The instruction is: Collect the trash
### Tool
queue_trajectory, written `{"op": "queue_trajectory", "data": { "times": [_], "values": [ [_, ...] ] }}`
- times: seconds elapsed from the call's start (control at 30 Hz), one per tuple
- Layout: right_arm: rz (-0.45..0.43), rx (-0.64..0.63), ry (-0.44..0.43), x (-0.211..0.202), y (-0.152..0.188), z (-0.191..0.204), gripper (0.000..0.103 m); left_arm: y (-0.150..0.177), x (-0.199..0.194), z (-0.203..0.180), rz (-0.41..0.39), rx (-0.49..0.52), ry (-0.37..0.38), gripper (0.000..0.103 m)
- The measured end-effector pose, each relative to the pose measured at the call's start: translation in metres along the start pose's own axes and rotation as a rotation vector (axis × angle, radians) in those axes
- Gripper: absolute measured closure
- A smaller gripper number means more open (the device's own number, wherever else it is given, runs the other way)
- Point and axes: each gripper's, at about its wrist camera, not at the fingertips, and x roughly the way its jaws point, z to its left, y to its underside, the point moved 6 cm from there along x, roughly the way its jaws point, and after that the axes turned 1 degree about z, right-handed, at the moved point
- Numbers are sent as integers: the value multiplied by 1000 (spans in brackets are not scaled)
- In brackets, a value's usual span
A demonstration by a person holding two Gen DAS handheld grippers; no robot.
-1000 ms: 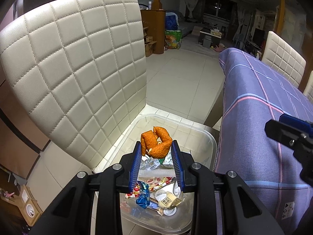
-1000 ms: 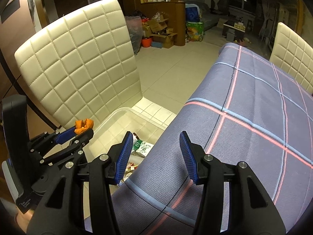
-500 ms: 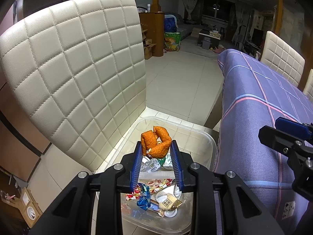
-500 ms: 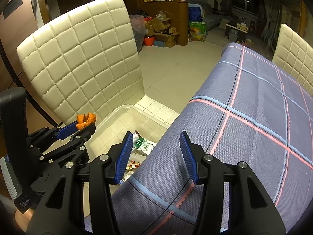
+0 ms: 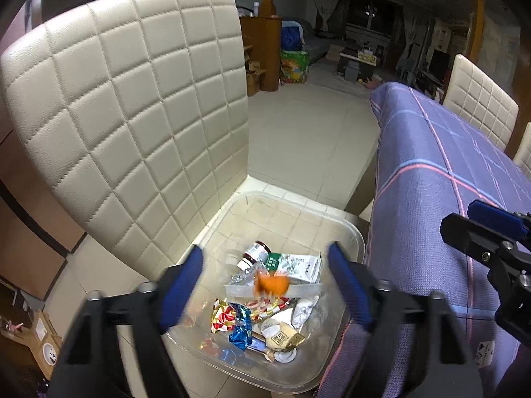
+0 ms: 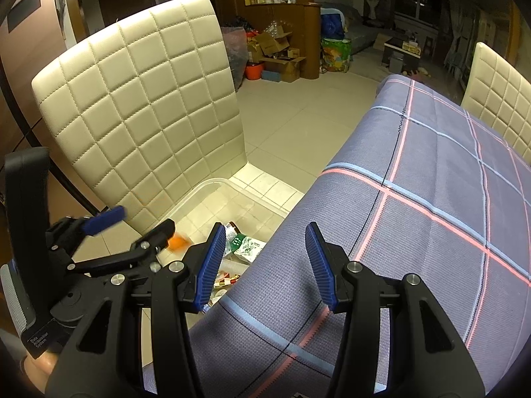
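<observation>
Clear bin [image 5: 345,229] below; left tongs [image 5: 265,280] just parted, orange scrap [image 5: 270,283] loose; right tongs [image 6: 262,262] released.

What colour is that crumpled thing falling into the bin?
Orange. The crumpled scrap shows best in the left wrist view, blurred above the clear plastic bin.

I see the clear plastic bin [image 5: 345,232] wedged between the cream quilted chair back [image 5: 132,106] and the purple plaid tablecloth edge [image 5: 408,199]; only its open top gives me access. Its far half is bare, its near half heaped with wrappers [image 5: 252,315].
</observation>
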Motion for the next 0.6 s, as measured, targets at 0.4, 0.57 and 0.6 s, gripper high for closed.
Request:
{"op": "queue_trajectory", "data": {
  "times": [0.4, 0.57, 0.6],
  "values": [
    [-29, 13, -2, -20, 3, -4, 51, -2, -19, -3, -14, -5, -10, 24],
    [-59, 19, 2, -40, 7, -9, 51, -1, -36, -15, -31, 19, -14, 24],
    [-67, 21, 6, -45, 8, -11, 51, -1, -39, -17, -36, 24, -15, 24]
  ]
}}
